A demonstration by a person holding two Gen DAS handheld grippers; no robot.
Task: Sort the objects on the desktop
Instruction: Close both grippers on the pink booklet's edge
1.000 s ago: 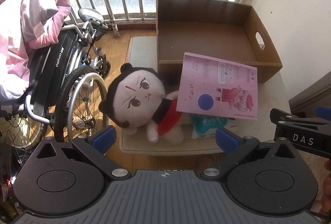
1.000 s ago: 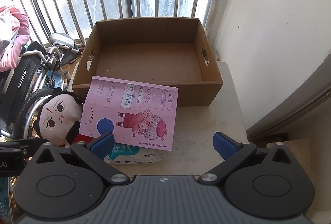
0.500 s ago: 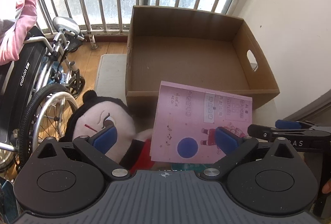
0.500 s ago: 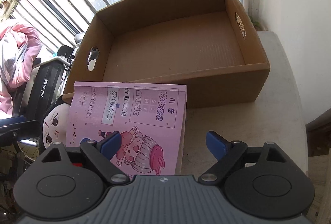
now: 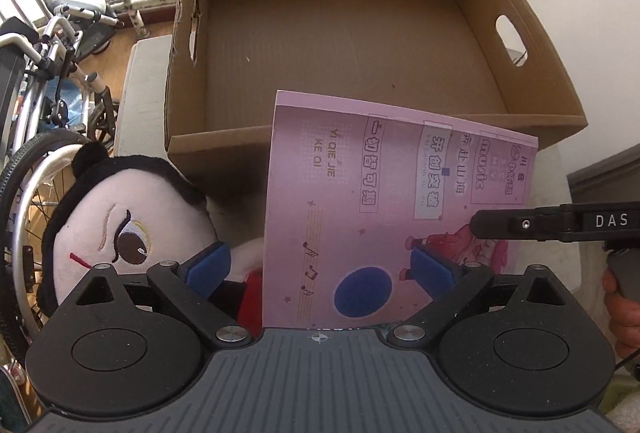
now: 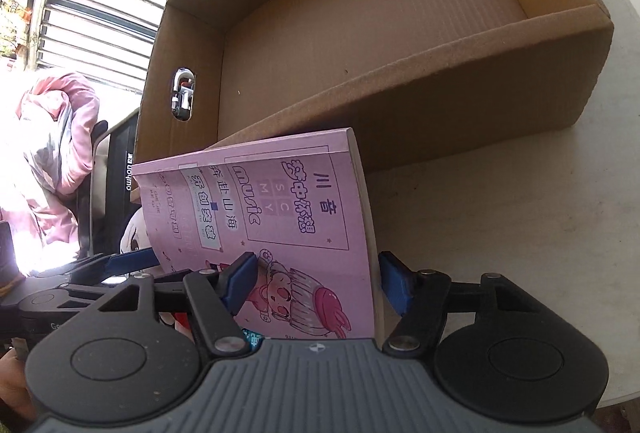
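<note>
The left tongs (image 5: 320, 267) hung spread wide over the near end of the pink music booklet (image 5: 392, 201), one blue pad out over the plush doll's (image 5: 132, 229) cheek and the other above the cartoon figure printed on the cover. Their jaws had just been easing inward a little, yet neither pad pressed on anything. The booklet lay tilted, its far edge propped on the front wall of the cardboard box (image 5: 216, 141), its near end lower and covering part of the doll's red body. From the right side the right tongs (image 6: 318, 283) came in low, jaws just closing but not closed. The booklet's spine edge sat between the pads: the left pad hovered over the cover by the cartoon girl's hat, the right pad stood just beyond the spine, above the pale bench (image 6: 500, 225). Whether either pad touched paper, I could not tell, but it was no firm pinch. In the left wrist view the right tongs showed as a black arm marked DAS reaching across the cover's corner. The box sat open on the bench, its floor bare, a hand-hole in each side wall. Beside the bench stood a wheelchair (image 5: 48, 105), and a pink jacket (image 6: 56, 153) lay draped over it.
</note>
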